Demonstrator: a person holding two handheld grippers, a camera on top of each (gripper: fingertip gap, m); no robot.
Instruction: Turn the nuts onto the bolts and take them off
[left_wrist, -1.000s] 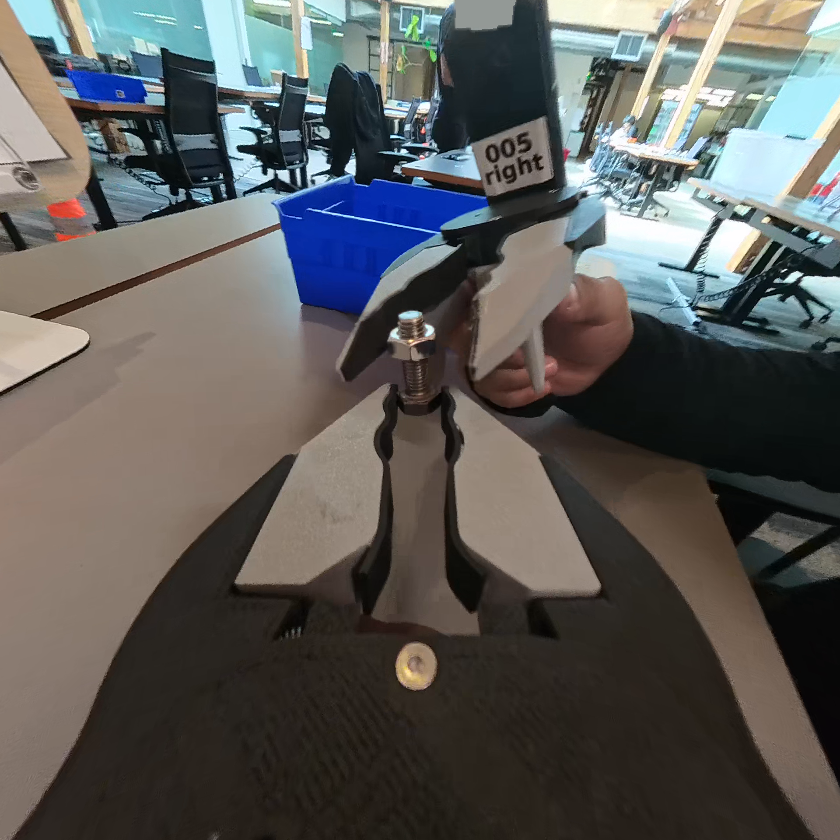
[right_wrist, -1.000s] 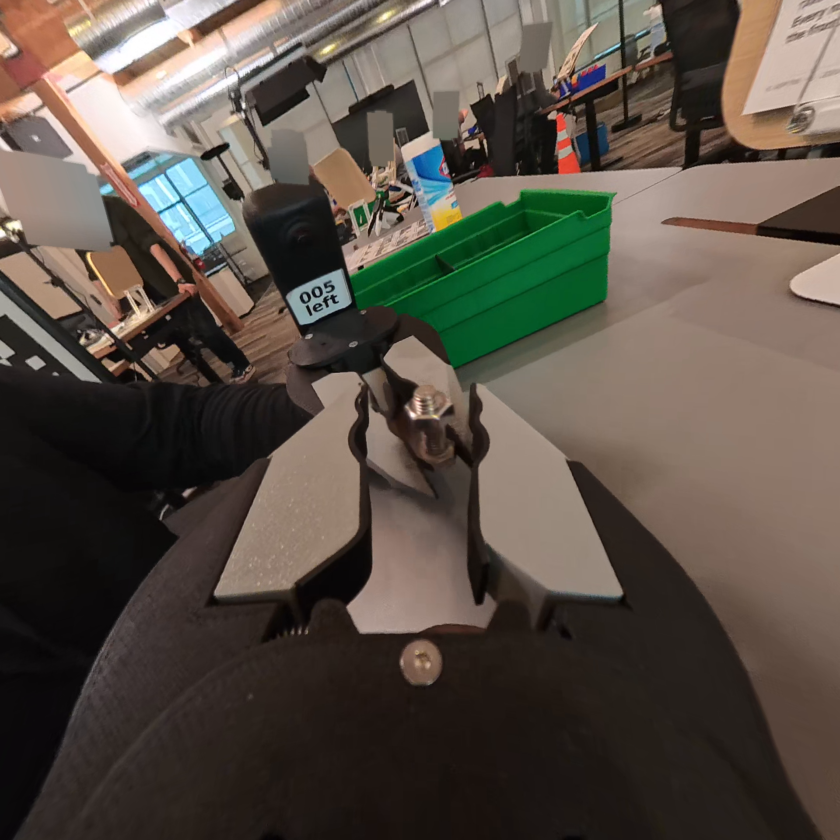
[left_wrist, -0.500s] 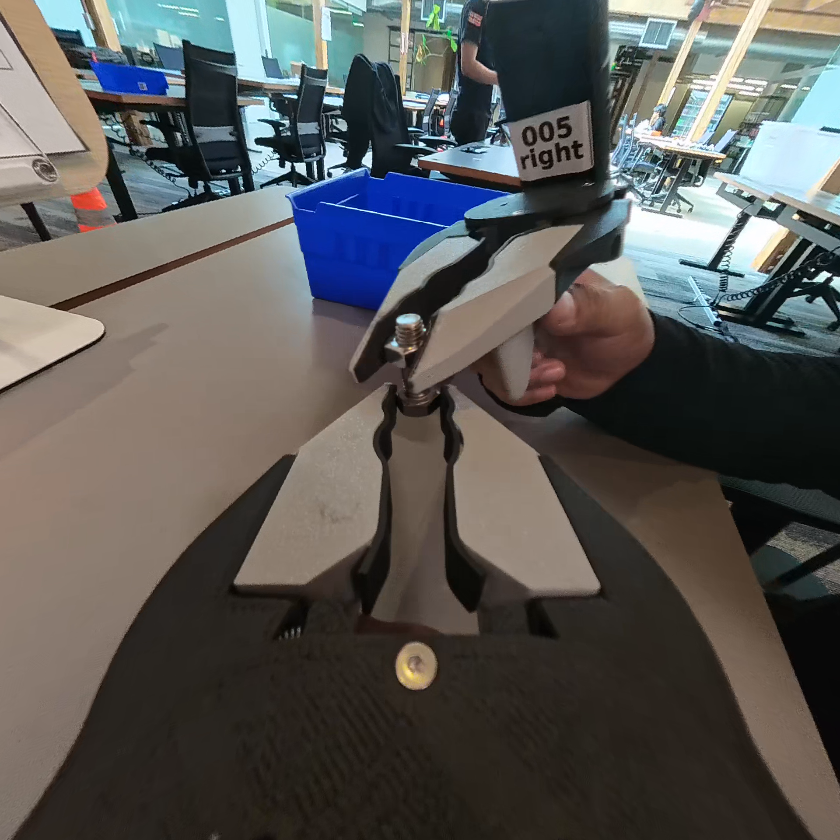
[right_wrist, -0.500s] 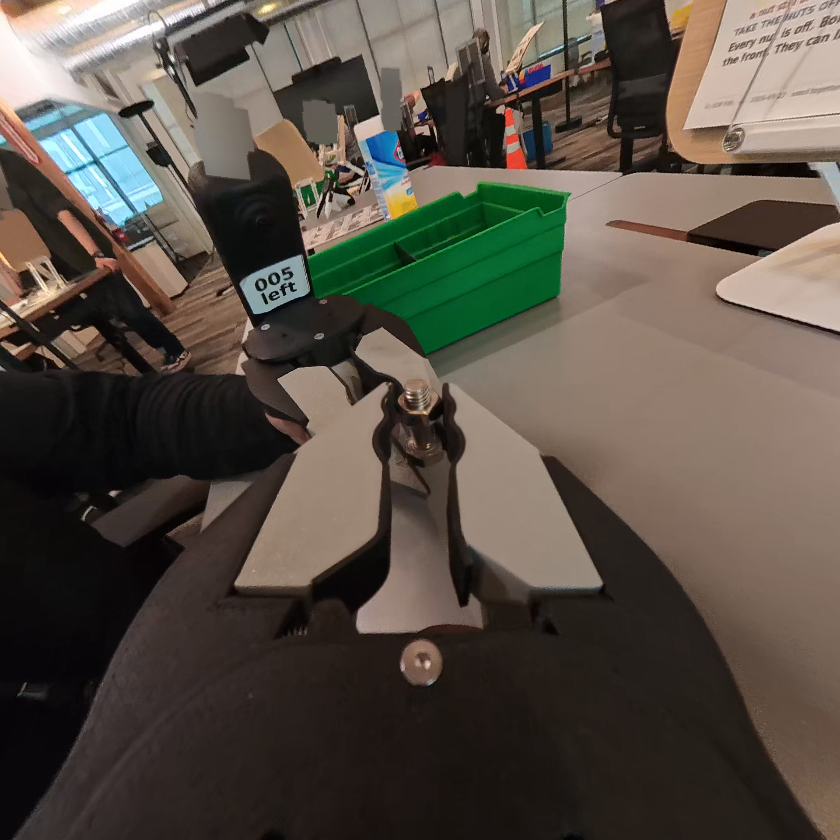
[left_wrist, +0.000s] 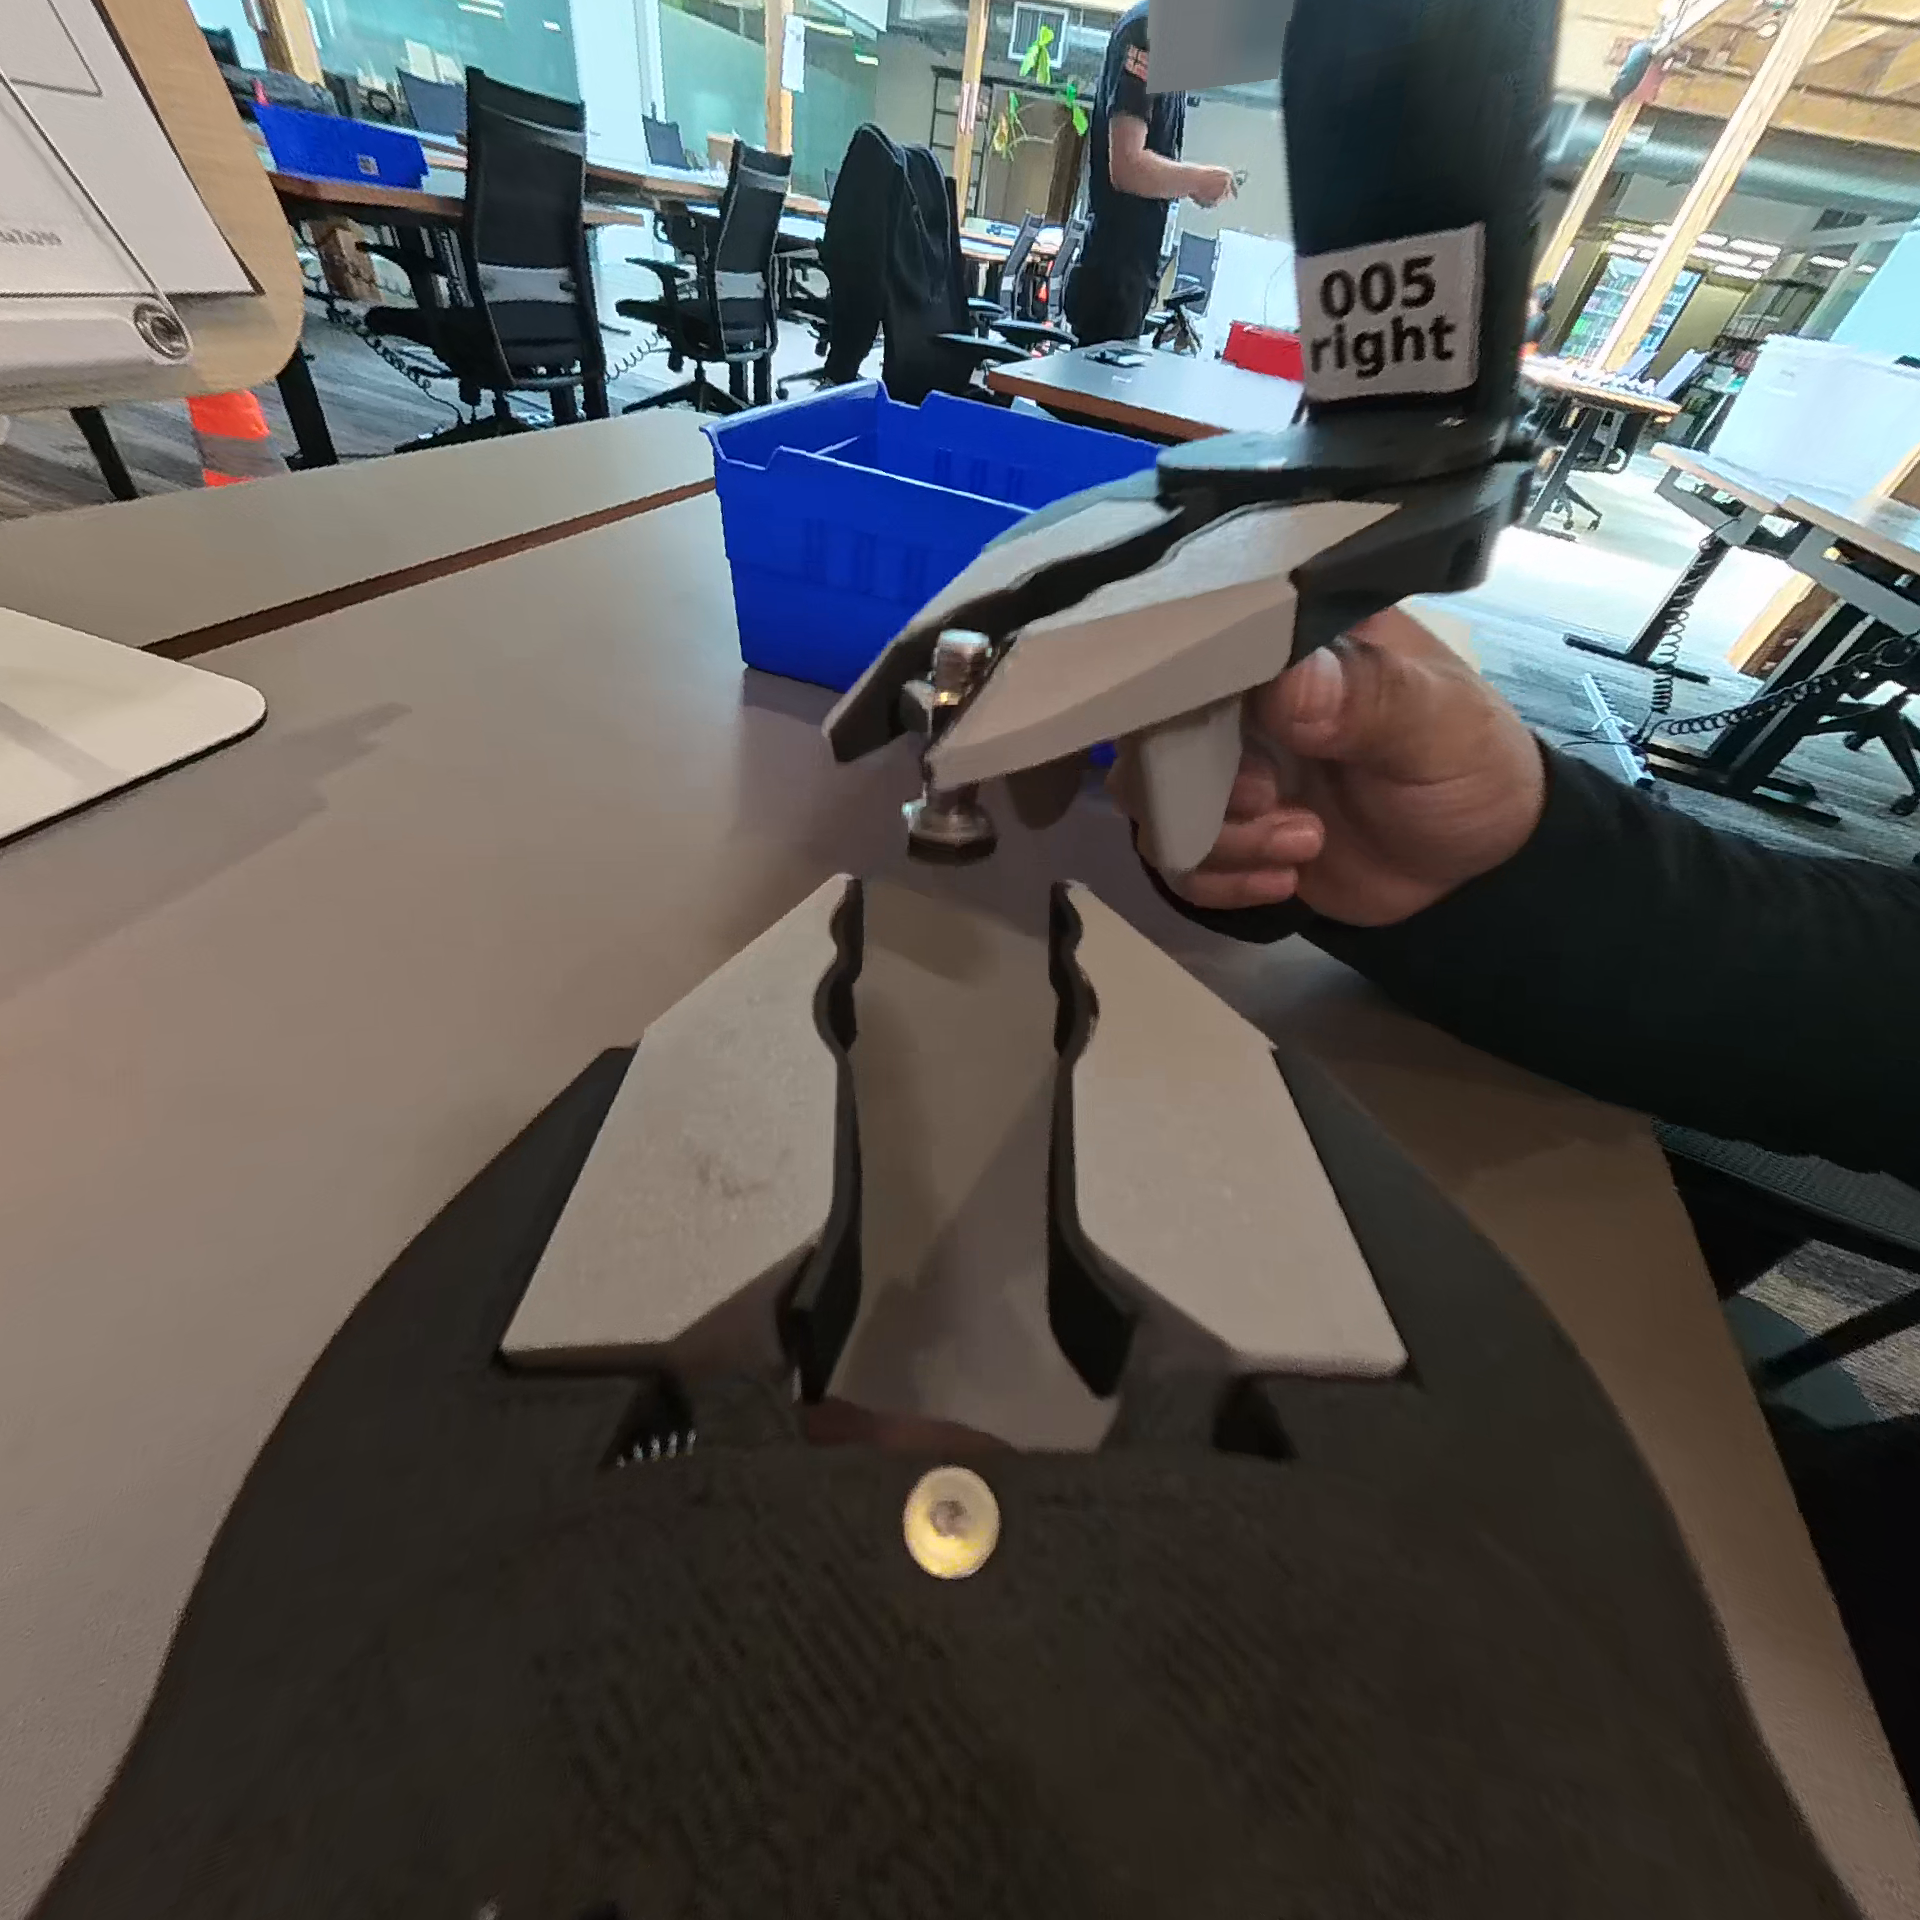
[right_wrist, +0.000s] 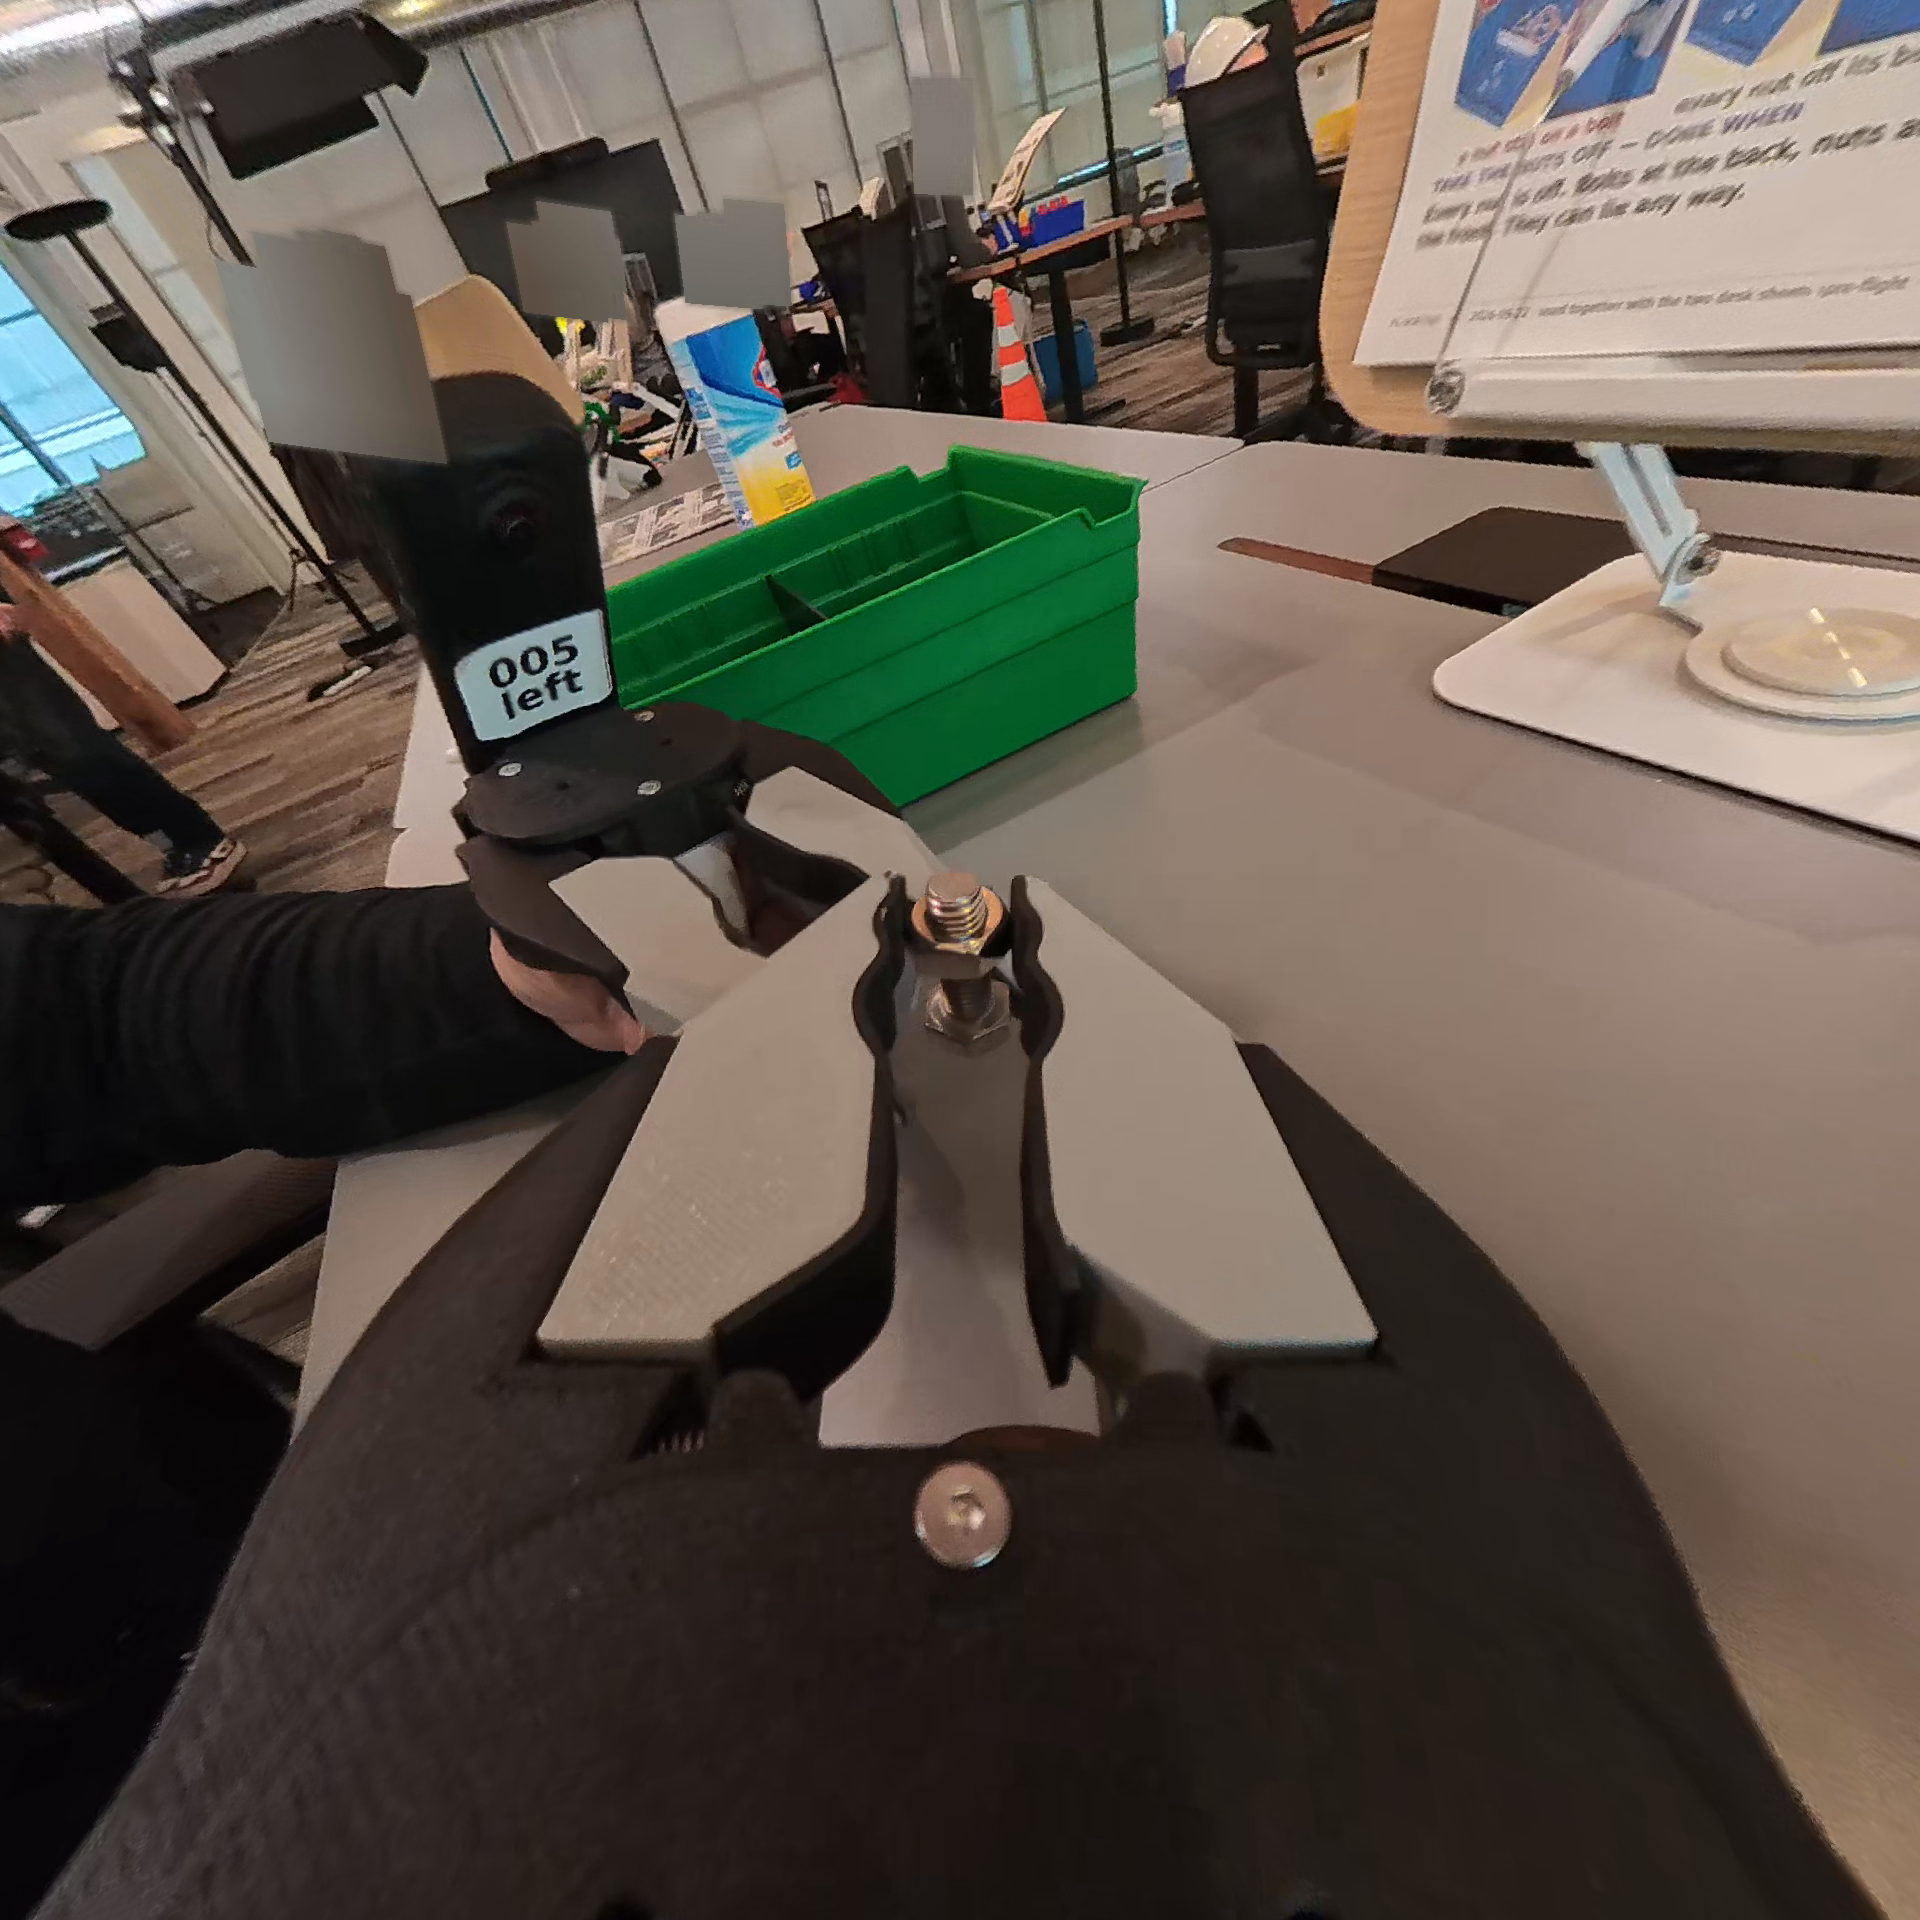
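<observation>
The bolt (right_wrist: 962, 966) stands upright, head down on the grey table (right_wrist: 1455, 987), with the nut (right_wrist: 954, 932) threaded on near the top of its shank. The right gripper (right_wrist: 956, 914) has its fingers (right_wrist: 748, 1132) closed on the nut's flats, one to each side of the bolt. The left gripper (left_wrist: 954, 894) sits just short of the bolt's head, its fingers (left_wrist: 727, 1132) spread wide and holding nothing; a blue bin (left_wrist: 883, 540) stands beyond the bolt in the left wrist view, a green bin (right_wrist: 914, 623) beyond it in the right wrist view.
</observation>
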